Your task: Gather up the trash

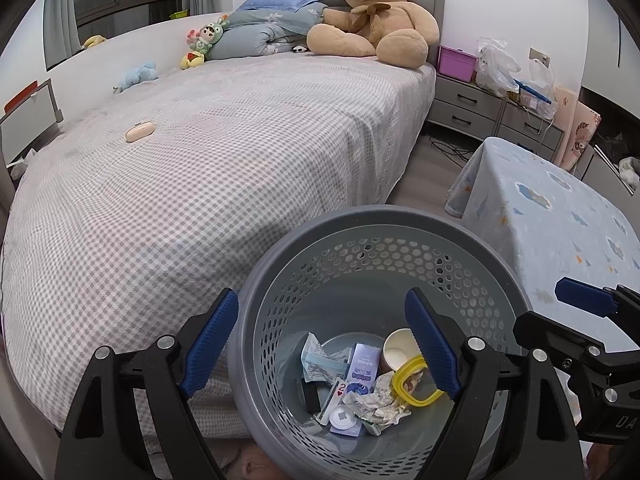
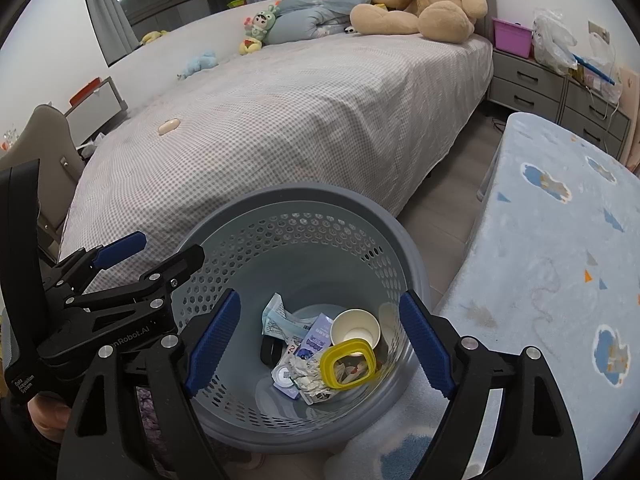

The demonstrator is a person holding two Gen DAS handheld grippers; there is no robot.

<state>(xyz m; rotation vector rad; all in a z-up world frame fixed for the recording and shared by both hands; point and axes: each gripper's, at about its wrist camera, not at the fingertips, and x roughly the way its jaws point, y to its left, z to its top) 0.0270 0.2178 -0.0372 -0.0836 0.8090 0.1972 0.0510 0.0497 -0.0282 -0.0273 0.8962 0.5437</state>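
Note:
A grey perforated waste basket point(image 1: 496, 280) stands on the floor between the bed and a table; it also shows in the right wrist view point(image 2: 400, 240). Inside lie a paper cup point(image 1: 398, 346), a yellow lid ring point(image 1: 412, 380), crumpled paper point(image 1: 376, 400), a purple carton point(image 1: 362, 364) and other scraps. My left gripper point(image 1: 324, 344) is open and empty above the basket's left side. My right gripper point(image 2: 320, 344) is open and empty above the basket's mouth. Each gripper shows in the other's view, the right one point(image 1: 576, 316) and the left one point(image 2: 152, 256).
A bed with a checked sheet point(image 1: 220, 160) fills the left, with a small pink case point(image 1: 140, 132) on it, a large teddy bear point(image 1: 376, 20) and soft toys at the head. A table under a blue cloth point(image 1: 560, 220) stands at the right. Grey drawers point(image 1: 480, 112) stand behind.

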